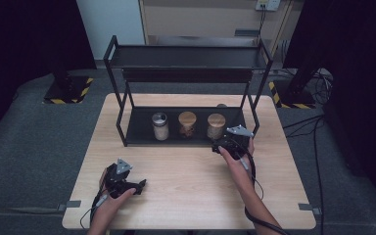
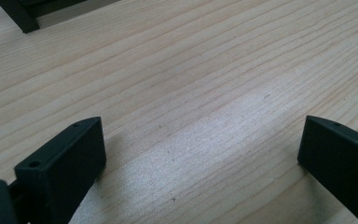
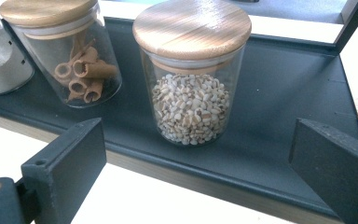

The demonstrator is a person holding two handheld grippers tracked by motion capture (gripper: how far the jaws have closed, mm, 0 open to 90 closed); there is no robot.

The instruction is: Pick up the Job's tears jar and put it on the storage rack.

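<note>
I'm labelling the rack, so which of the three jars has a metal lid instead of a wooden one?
The leftmost jar on the rack's bottom shelf, holding white contents. The cinnamon jar and the grain jar have wooden lids.

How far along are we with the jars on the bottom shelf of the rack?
Done: nothing visibly; three jars stand on the rack's bottom shelf. In hand: the right claw is open, lined up in front of the jar of pale grains, not touching. Left: closing on it and moving it. The left claw sits open over bare table.
</note>
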